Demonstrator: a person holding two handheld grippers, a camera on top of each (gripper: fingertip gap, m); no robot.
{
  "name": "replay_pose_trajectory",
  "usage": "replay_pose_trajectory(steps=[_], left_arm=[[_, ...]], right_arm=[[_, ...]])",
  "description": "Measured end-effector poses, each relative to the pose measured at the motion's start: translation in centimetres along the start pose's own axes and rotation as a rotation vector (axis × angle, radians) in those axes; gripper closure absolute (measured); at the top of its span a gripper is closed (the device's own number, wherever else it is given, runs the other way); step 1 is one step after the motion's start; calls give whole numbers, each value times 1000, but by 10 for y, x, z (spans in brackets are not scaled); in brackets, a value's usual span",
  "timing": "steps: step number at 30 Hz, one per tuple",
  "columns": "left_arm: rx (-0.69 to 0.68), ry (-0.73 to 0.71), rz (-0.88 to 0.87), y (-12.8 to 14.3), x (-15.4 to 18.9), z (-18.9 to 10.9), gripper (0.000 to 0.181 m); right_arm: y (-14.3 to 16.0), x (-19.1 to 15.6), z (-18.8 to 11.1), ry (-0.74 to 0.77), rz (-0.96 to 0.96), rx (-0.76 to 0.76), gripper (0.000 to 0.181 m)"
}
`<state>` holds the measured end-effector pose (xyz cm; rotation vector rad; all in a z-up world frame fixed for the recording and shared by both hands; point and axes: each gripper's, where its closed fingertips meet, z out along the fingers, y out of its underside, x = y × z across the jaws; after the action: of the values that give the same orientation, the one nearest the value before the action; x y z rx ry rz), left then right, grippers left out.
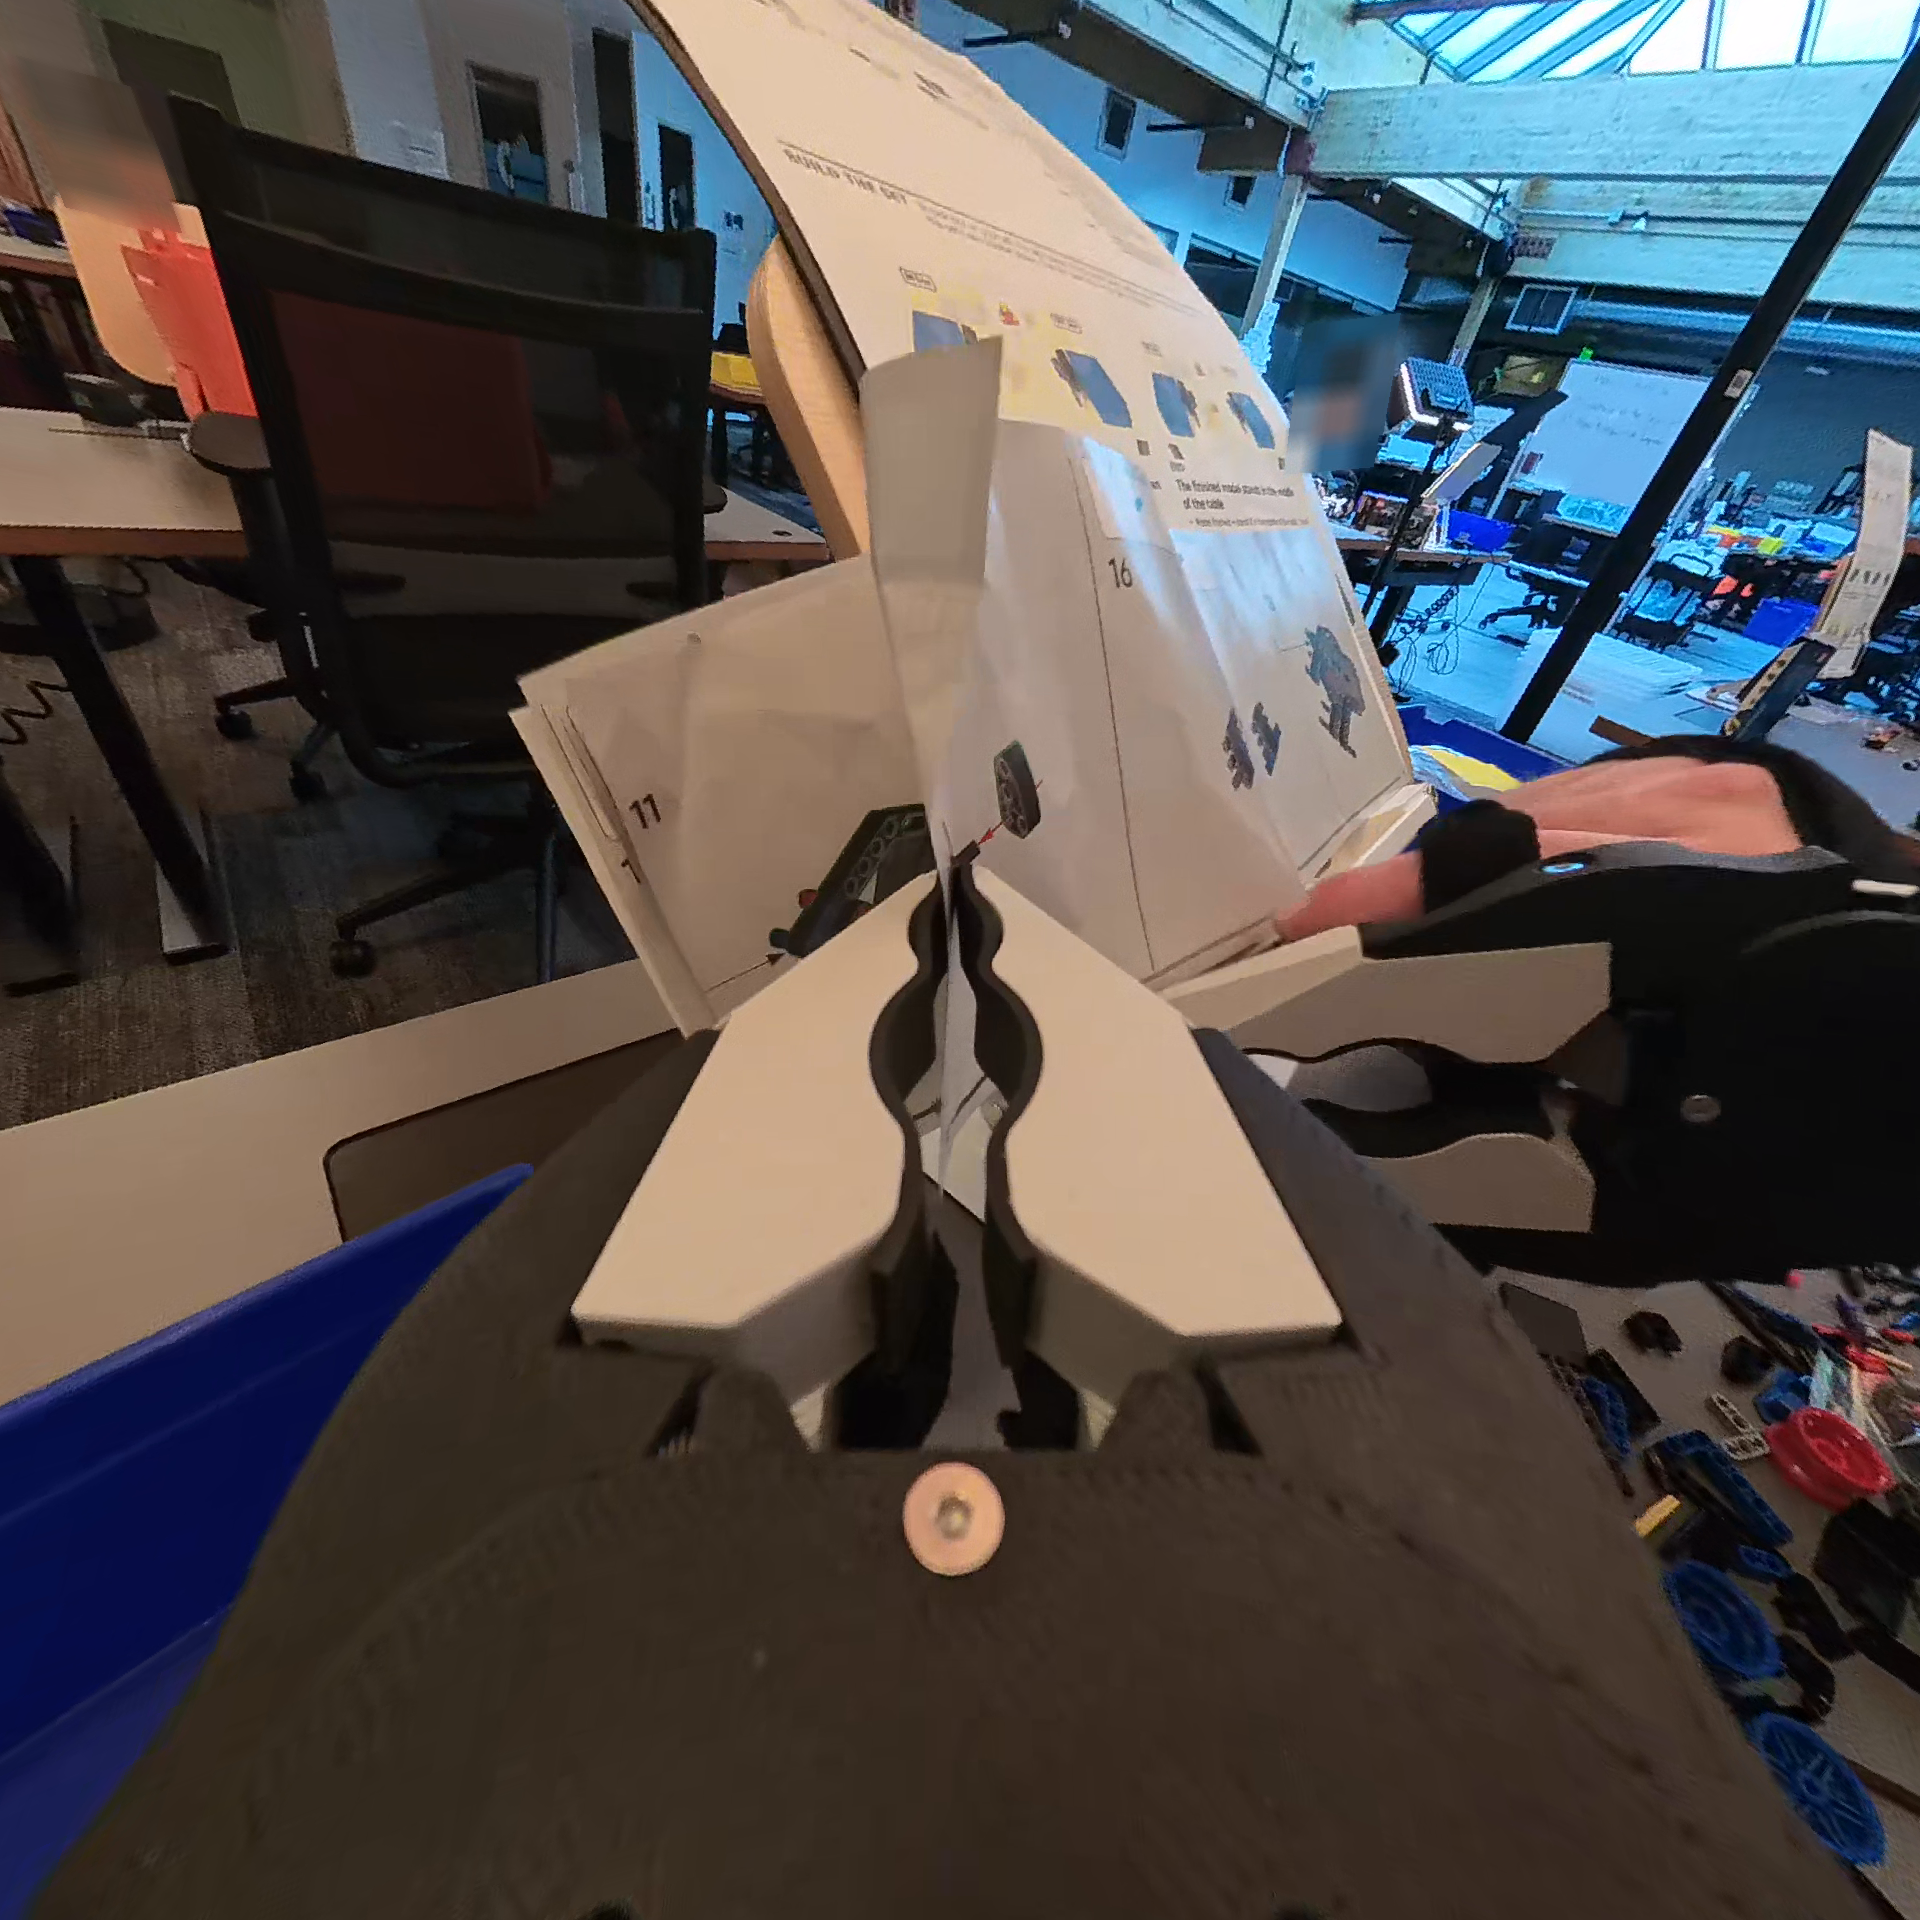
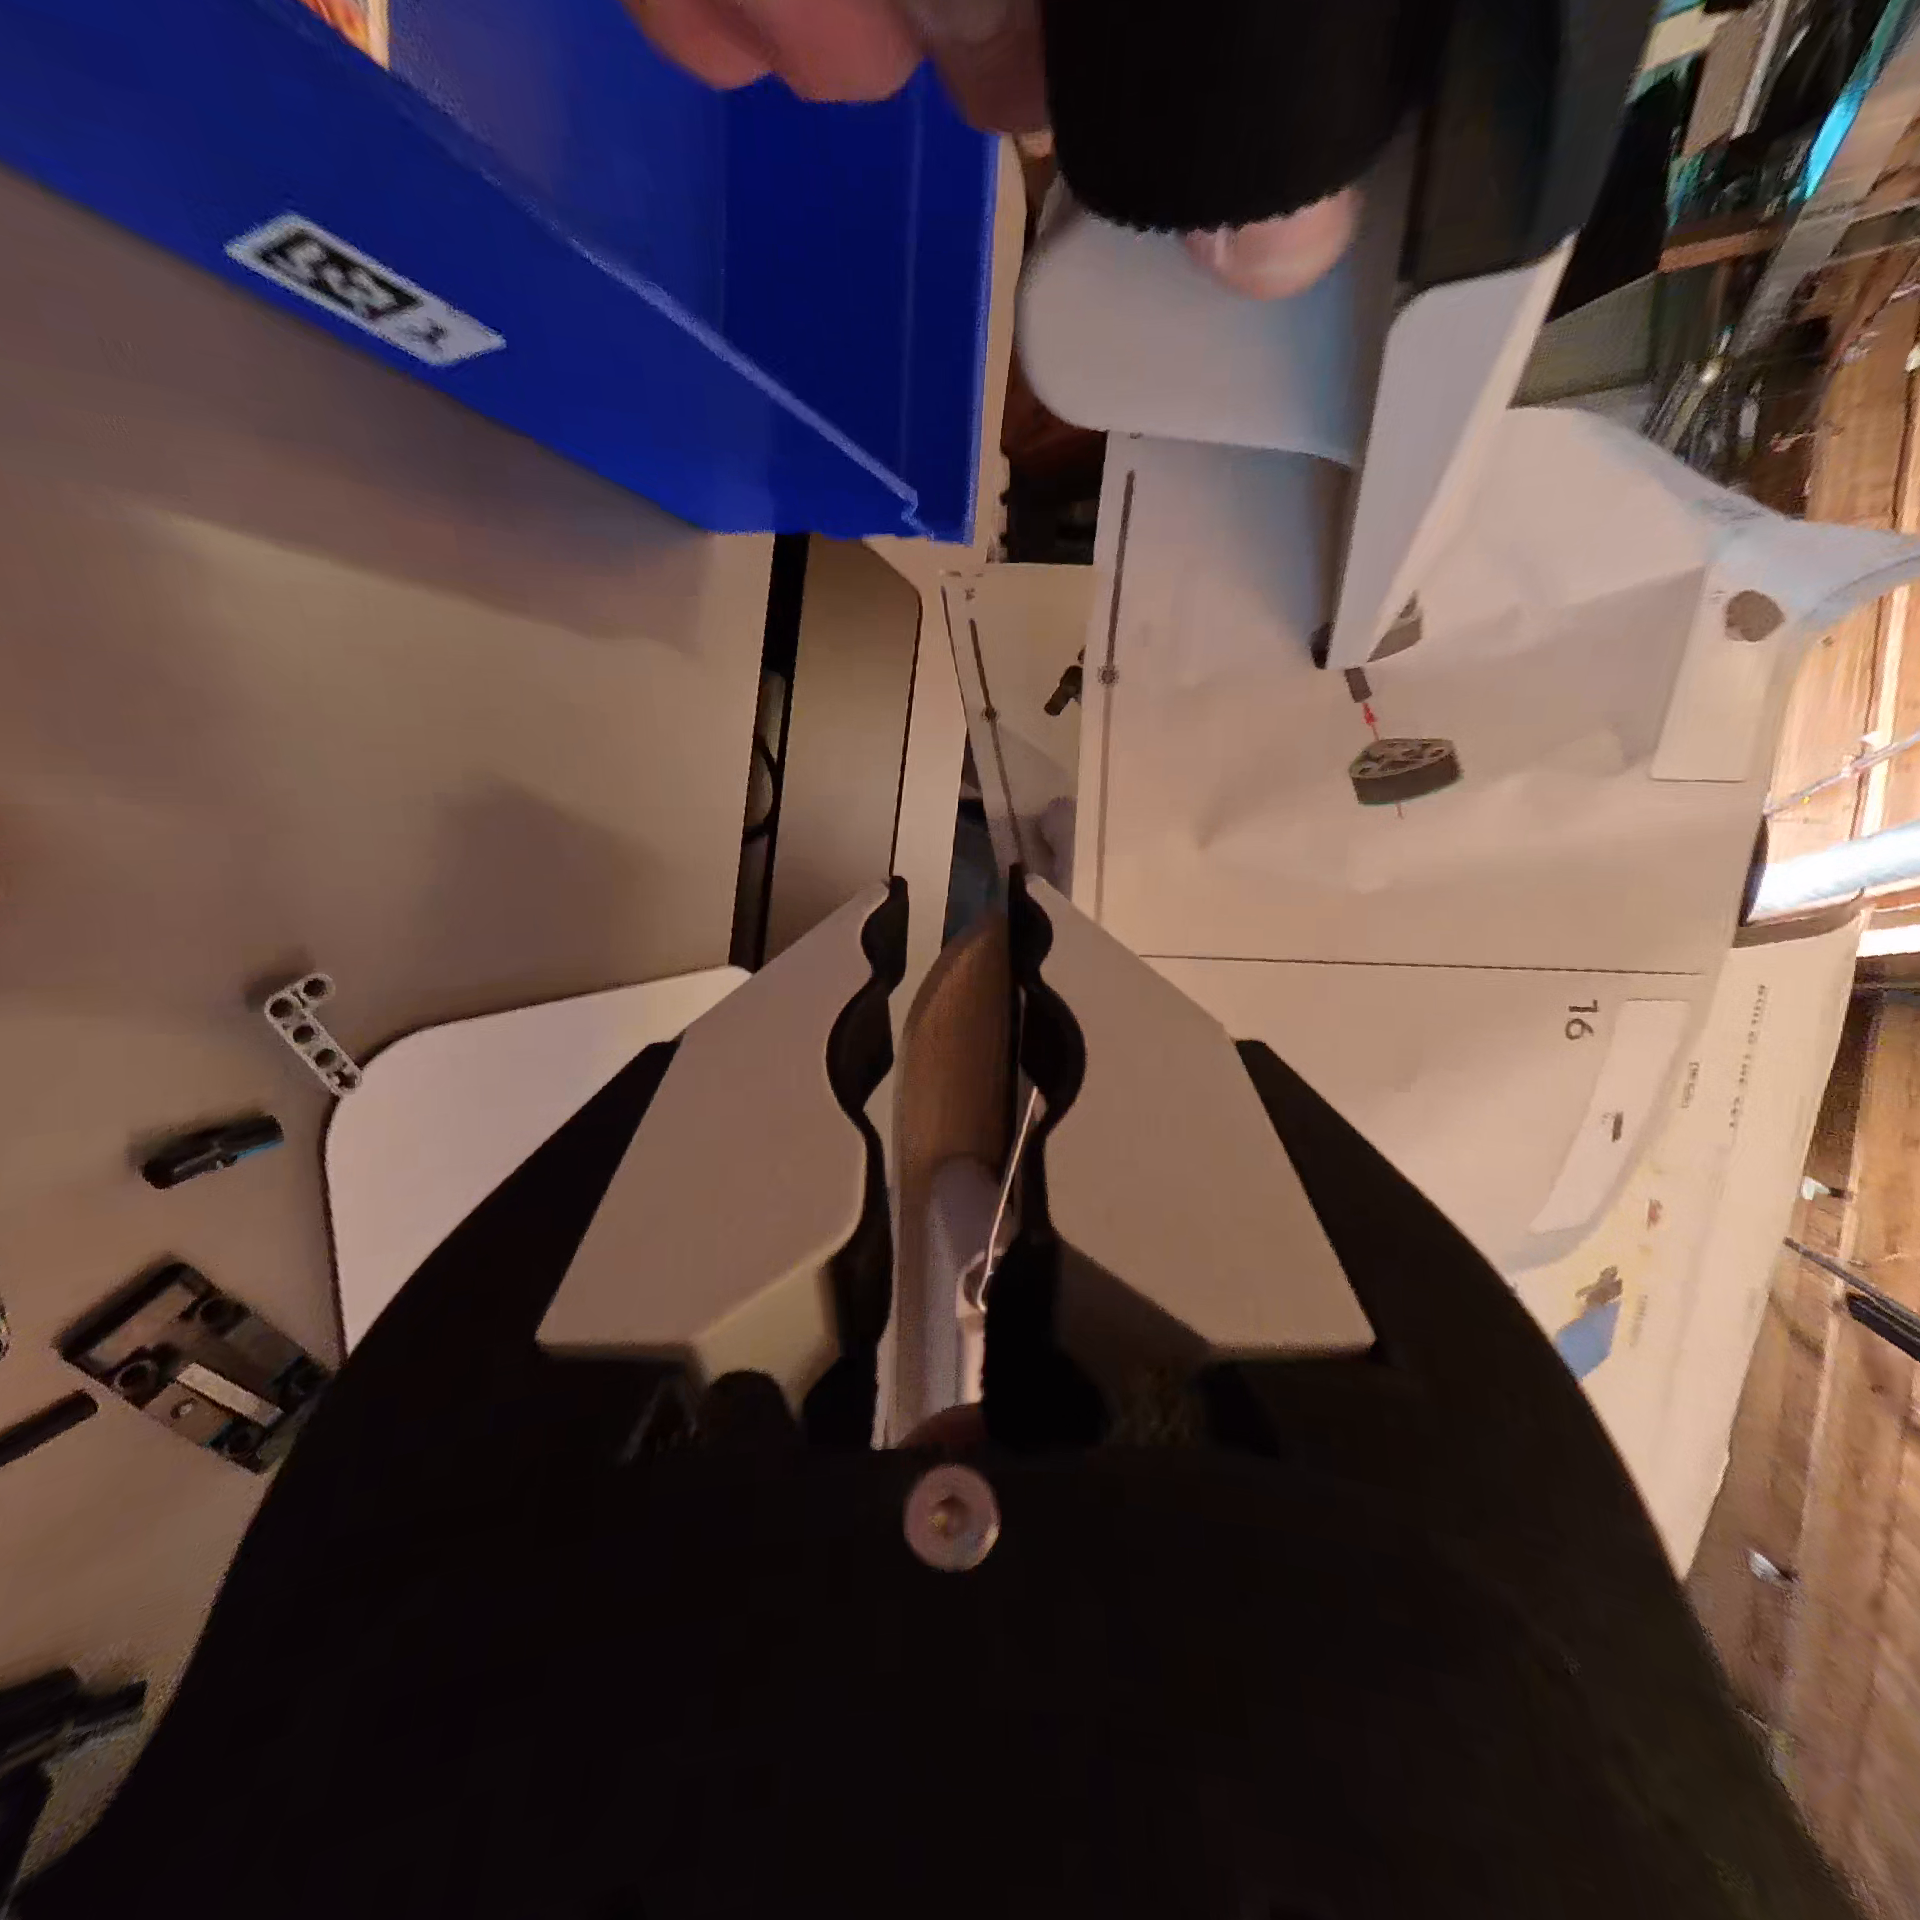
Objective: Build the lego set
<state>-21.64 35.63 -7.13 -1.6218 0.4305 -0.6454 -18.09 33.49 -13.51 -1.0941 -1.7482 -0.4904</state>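
In the left view only, left tool (image 1: pixel 951 883) clamped on a booklet page (image 1: pixel 935 582); right tool (image 2: pixel 951 894) slightly apart.

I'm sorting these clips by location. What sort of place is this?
Probably a large shared workshop or lab, not a home. Behind the instruction booklet stand an office chair, rows of cluttered workbenches and a whiteboard, under a high beamed ceiling with skylights.

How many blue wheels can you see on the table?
2, both at the lower right of the left wrist view: one blue wheel, another just below it. More may be hidden.
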Motion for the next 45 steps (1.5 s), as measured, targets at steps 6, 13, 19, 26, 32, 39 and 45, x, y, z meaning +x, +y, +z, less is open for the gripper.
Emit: replay_pose_trajectory(steps=[6,13,19,26,32,39,45], left_arm=[[15,-11,5,-2,2,4,181],[22,-15,1,-1,2,7,181],[34,-15,-5,-2,0,7,181],[48,-25,0,-2,0,9,181],[44,-18,-1,-1,2,9,181],[24,-28,14,4,2,13,181],[-1,-32,8,14,-1,20,181]], right_arm=[[5,-6,7,1,-114,-65,147],[11,-4,1,28,-173,-88,180],[9,13,-11,75,-97,-47,167],[20,1,-4,83,-168,-87,158],[20,0,-1,74,-207,-103,175],[19,-6,-3,7,-67,-42,181],[13,2,-11,-27,152,80,181]])
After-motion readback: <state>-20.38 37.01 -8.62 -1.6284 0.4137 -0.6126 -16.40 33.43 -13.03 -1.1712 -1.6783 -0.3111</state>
